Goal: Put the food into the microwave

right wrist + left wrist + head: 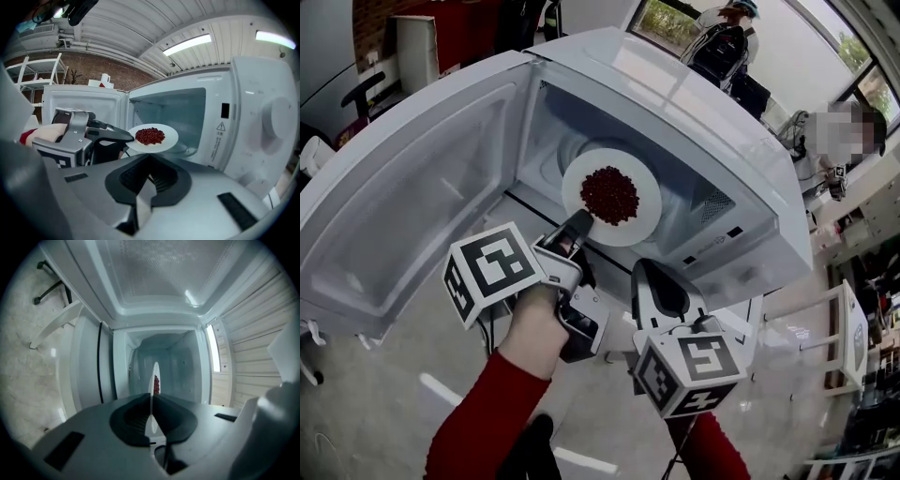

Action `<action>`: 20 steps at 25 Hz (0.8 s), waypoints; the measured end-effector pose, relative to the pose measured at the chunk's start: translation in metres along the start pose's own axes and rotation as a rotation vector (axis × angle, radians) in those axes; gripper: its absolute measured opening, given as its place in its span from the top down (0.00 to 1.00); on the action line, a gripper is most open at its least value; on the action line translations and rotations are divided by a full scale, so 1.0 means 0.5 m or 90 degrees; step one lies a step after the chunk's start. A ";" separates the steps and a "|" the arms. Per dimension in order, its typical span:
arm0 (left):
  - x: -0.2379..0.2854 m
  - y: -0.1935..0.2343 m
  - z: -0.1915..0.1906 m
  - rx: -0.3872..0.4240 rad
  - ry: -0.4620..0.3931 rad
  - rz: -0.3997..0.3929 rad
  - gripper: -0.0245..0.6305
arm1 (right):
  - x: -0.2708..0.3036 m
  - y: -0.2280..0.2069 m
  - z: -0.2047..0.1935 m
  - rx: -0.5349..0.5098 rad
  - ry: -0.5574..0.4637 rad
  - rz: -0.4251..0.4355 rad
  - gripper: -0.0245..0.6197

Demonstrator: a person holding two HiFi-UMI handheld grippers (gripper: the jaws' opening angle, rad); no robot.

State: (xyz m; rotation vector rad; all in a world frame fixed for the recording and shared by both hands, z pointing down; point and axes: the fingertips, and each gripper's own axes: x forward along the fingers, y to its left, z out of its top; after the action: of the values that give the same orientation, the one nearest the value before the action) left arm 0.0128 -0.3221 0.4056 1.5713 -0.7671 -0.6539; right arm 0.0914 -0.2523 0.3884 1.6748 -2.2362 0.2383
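A white plate (630, 220) with a heap of red food (609, 194) hangs level in the mouth of the open white microwave (712, 141). My left gripper (579, 225) is shut on the plate's near rim. In the left gripper view the plate (155, 373) is edge-on between the jaws of the left gripper (151, 397), with the cavity straight ahead. The right gripper view shows the plate (165, 139), the food (149, 135) and the left gripper (123, 137) just before the cavity. My right gripper (652, 274) (149, 156) is shut and holds nothing, just below and right of the plate.
The microwave door (403, 197) stands swung wide to the left. The control panel (262, 122) is on the right of the opening. A glass turntable (190, 150) lies on the cavity floor. A white shelf frame (844, 328) and people stand at the right.
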 end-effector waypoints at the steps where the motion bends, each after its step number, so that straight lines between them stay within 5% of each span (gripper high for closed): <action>1: 0.014 -0.001 0.006 0.003 0.001 0.003 0.93 | 0.006 -0.004 0.005 -0.006 0.000 -0.003 0.94; 20: 0.163 0.020 0.063 0.054 0.012 0.091 0.93 | 0.106 -0.050 0.082 -0.028 0.024 -0.028 0.94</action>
State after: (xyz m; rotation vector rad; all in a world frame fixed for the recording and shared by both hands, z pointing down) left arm 0.0379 -0.4061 0.4123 1.5802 -0.8941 -0.5078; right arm 0.0950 -0.3208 0.3679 1.6809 -2.1586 0.2056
